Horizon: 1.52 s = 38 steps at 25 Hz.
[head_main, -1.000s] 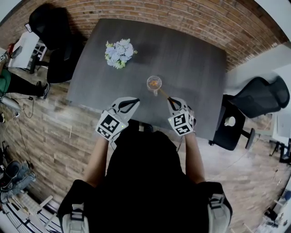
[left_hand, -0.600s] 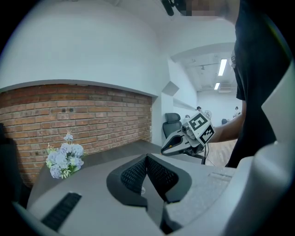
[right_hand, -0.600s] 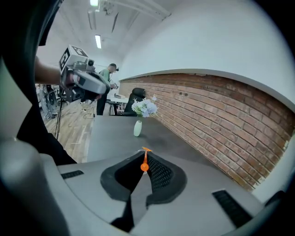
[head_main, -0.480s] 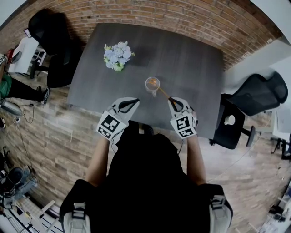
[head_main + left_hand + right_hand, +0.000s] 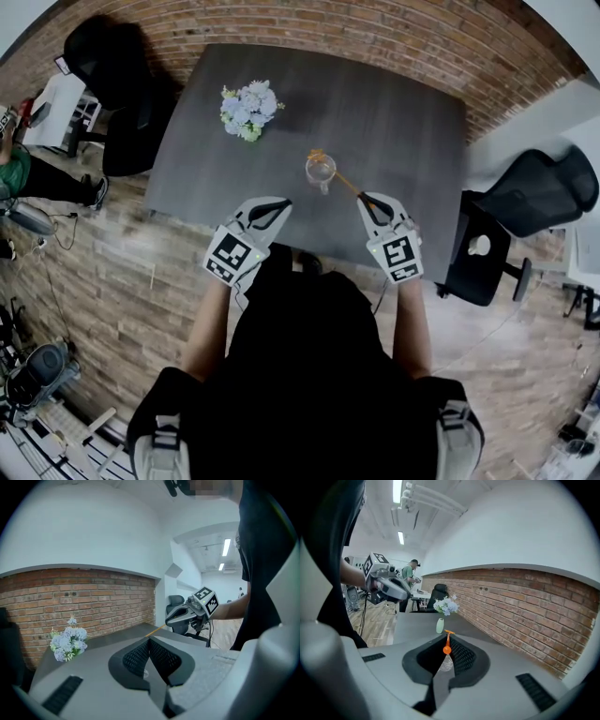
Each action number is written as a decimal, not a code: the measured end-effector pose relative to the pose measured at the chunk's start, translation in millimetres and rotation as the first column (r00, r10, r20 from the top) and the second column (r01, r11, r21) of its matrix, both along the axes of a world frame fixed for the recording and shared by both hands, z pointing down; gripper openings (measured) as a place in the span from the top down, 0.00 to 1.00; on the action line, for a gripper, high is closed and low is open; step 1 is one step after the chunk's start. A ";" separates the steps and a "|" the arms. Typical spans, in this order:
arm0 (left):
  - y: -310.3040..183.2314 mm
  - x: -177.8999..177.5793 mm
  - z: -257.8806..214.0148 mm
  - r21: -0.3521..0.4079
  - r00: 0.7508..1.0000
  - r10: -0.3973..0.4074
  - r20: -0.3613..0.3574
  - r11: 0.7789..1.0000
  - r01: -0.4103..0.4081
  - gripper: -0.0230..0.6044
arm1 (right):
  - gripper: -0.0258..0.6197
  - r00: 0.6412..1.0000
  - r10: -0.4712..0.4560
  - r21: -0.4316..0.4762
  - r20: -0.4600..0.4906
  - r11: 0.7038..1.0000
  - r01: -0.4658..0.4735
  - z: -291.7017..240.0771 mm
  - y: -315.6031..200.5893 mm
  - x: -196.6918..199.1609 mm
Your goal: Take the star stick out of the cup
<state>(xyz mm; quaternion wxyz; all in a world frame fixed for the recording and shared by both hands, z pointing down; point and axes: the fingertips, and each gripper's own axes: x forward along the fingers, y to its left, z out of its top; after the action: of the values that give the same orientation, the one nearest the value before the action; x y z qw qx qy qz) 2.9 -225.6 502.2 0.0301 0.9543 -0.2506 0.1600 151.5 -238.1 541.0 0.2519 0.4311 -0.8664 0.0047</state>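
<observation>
A clear glass cup stands on the dark grey table. My right gripper is shut on the thin end of the orange star stick, which slants up-left across the cup, its star end over the far rim. From the right gripper view the stick runs out between the shut jaws above the cup. My left gripper hovers at the table's near edge, left of the cup, shut on nothing. In the left gripper view the right gripper and stick show beyond the jaws.
A bunch of pale blue flowers in a small vase stands at the table's far left. Black office chairs sit off the right side and far left corner. A brick wall runs behind the table.
The star end, earlier down inside the cup, has come up to the cup's far rim. My right gripper has shifted slightly right and back with the stick. The left gripper has barely moved.
</observation>
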 end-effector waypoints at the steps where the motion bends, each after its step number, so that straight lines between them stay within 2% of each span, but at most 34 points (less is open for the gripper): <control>1: 0.1 -1.1 0.2 -0.004 1.000 -0.004 -0.003 1.000 0.004 0.96 | 0.94 1.000 -0.003 0.000 0.002 1.000 0.003 -2.3 0.4 0.5; 8: -1.3 -4.6 -1.8 0.003 1.000 -0.014 -0.008 1.000 0.014 0.96 | 0.94 0.999 -0.011 0.062 0.030 0.998 0.009 -12.4 6.0 4.9; 14: -2.5 -7.5 0.7 -0.014 1.000 -0.026 -0.010 1.000 0.026 0.96 | 0.94 0.999 -0.011 0.078 0.050 0.997 0.007 -18.7 7.4 6.8; 17: -1.9 -9.8 1.7 -0.020 0.999 -0.030 -0.012 0.999 0.030 0.96 | 0.94 0.999 -0.011 0.079 0.053 0.997 0.006 -19.8 8.6 5.5; 22: -4.2 -11.1 -2.3 0.013 1.000 -0.029 -0.006 0.999 0.029 0.96 | 0.94 0.998 -0.018 0.084 0.056 0.996 0.014 -21.4 9.9 5.3; 38: 2.9 -13.6 -4.3 0.010 1.000 -0.030 -0.006 1.000 0.030 0.96 | 0.94 0.996 -0.054 0.071 0.075 0.996 0.048 -19.3 15.5 -2.4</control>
<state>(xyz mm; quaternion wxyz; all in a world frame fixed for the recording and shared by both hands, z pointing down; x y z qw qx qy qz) -10.7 -222.6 498.0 0.0285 0.9511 -0.2656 0.1554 149.1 -222.6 521.7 0.2036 0.4168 -0.8858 -0.0152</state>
